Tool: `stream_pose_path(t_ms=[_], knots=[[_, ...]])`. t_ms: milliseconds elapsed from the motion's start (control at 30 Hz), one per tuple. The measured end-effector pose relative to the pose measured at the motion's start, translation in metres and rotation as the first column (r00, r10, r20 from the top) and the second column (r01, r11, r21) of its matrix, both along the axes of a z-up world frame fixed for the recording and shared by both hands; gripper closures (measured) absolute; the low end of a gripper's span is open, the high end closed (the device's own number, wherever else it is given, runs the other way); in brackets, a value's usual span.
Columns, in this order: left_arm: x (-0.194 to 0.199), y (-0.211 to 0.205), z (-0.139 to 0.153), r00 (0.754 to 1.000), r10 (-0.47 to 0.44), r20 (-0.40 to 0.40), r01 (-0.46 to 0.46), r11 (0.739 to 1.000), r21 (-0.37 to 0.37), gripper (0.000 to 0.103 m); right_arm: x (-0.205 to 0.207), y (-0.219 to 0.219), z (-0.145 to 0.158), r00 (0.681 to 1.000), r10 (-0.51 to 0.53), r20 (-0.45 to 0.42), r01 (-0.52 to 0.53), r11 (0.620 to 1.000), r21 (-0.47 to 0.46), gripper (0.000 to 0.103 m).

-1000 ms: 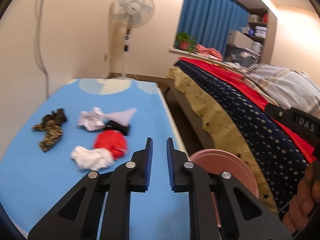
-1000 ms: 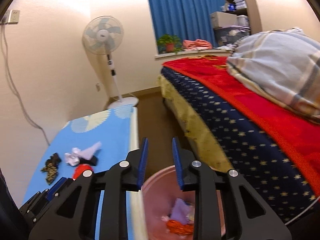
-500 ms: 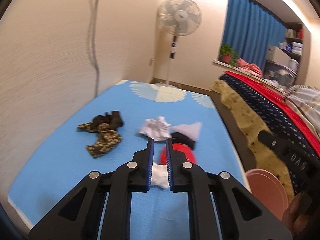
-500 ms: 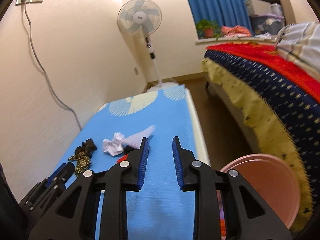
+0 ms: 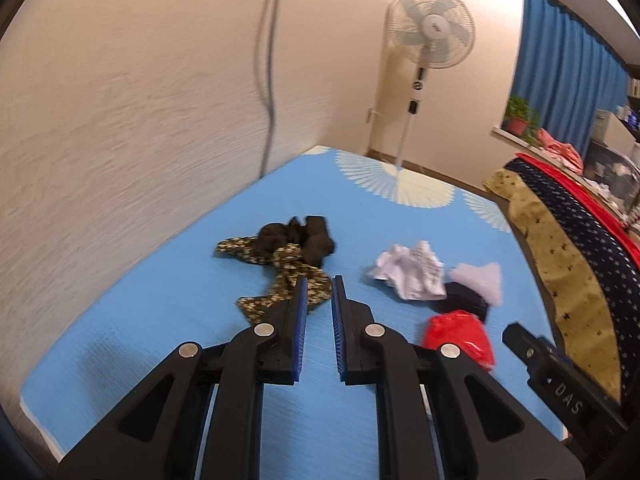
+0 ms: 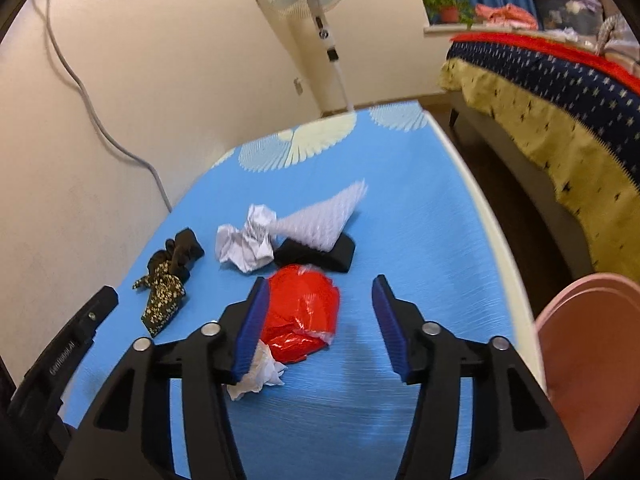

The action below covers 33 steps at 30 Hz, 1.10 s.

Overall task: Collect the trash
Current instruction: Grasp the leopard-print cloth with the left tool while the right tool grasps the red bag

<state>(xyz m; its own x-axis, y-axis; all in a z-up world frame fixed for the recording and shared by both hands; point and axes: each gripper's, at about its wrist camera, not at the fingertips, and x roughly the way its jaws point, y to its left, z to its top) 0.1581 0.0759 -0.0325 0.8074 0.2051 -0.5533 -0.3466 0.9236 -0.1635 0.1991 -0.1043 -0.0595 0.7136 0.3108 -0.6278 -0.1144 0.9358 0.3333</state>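
A: Left wrist view: the left gripper (image 5: pixel 319 294) is almost closed and empty, over the patterned cloth scrap (image 5: pixel 280 276) on the blue mat (image 5: pixel 160 320)

B: Right wrist view: the right gripper (image 6: pixel 320 308) is opening, nothing pinched yet. The red plastic wrapper (image 6: pixel 302 316) lies between its jaws; it's light, crinkly and slippery, so I'd pinch its bunched middle

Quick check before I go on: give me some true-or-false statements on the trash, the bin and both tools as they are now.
1. The right tool already grips the red plastic bag. False: its jaws are opening, nothing pinched.
2. The pink bin stands off the blue mat's right edge. True.
3. The left tool holds the patterned cloth. False: nearly closed, empty.
4. Crumpled white paper lies beyond the red bag. True.
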Motion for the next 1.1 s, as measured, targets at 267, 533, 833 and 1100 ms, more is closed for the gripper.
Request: stream_pose_path(t_ms=[267,533,833,1100], knots=[[0.017,0.020,-0.012,0.998,0.055,-0.028,-0.056,0.998,-0.027,0.090,0.016,0.009,-0.020,0.997,0.030,-0.069,-0.029,0.999,0.013,0.040],[0.032,0.038,-0.039,0.988,0.080,-0.128,-0.096,0.988,-0.124,0.080,0.019,0.019,-0.023,0.994,0.073,-0.083,-0.073,0.997,0.006,0.040],[0.037,0.038,-0.044,0.985,0.063,-0.161,-0.085,0.988,-0.132,0.071,0.018,0.027,-0.023,0.988,0.128,-0.090,-0.128,0.992,0.000,0.046],[0.038,0.038,-0.046,0.984,0.042,-0.170,-0.069,0.986,-0.155,0.097,0.012,0.028,-0.019,0.988,0.138,-0.067,-0.139,0.990,-0.018,0.051]])
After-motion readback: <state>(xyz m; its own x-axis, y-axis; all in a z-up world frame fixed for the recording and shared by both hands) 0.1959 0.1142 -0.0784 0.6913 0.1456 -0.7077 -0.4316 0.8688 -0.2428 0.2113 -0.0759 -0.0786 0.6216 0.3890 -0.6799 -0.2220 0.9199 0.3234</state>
